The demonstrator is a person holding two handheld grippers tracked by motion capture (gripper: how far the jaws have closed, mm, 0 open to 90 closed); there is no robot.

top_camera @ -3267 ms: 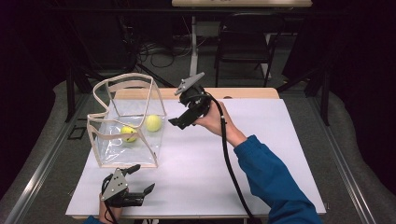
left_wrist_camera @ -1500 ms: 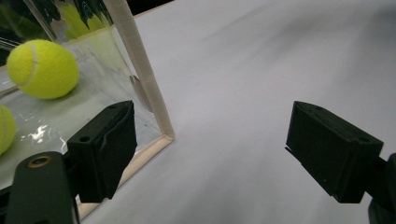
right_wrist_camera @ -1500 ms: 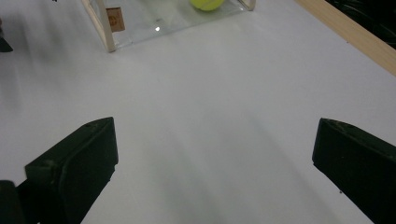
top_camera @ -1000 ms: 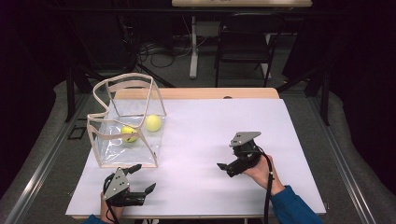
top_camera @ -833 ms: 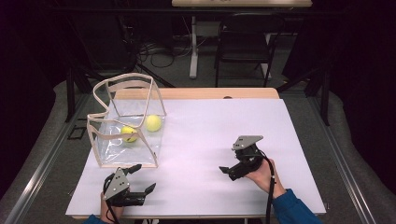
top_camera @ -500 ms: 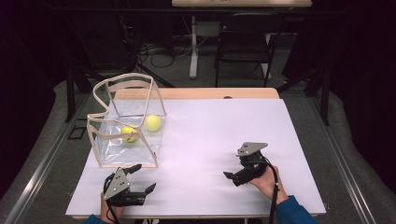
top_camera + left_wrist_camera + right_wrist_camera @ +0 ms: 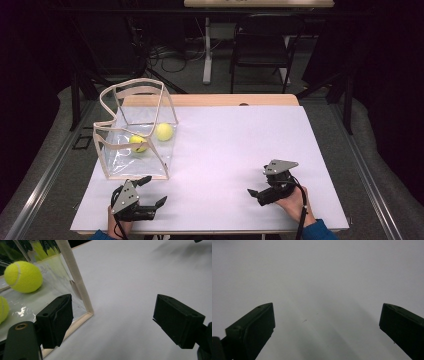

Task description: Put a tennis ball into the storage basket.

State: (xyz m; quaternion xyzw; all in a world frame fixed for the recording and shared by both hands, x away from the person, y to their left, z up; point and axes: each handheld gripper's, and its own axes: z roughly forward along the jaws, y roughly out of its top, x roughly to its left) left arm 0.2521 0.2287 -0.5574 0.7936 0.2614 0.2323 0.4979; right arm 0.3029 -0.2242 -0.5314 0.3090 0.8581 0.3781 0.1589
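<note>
High view: right gripper (image 7: pixel 256 195) retreated nearer (jaws apart).

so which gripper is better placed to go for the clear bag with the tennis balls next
Probably the left. The left gripper sits just in front of the clear plastic bag with beige trim, jaws open, with the yellow tennis balls close ahead. The right gripper, also open, faces bare white table, well off to the side.

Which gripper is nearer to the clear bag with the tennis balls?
The left. The left gripper sits just in front of the clear bag's near corner, jaws open. The right gripper rests far off on the other side of the white table, also open.
</note>
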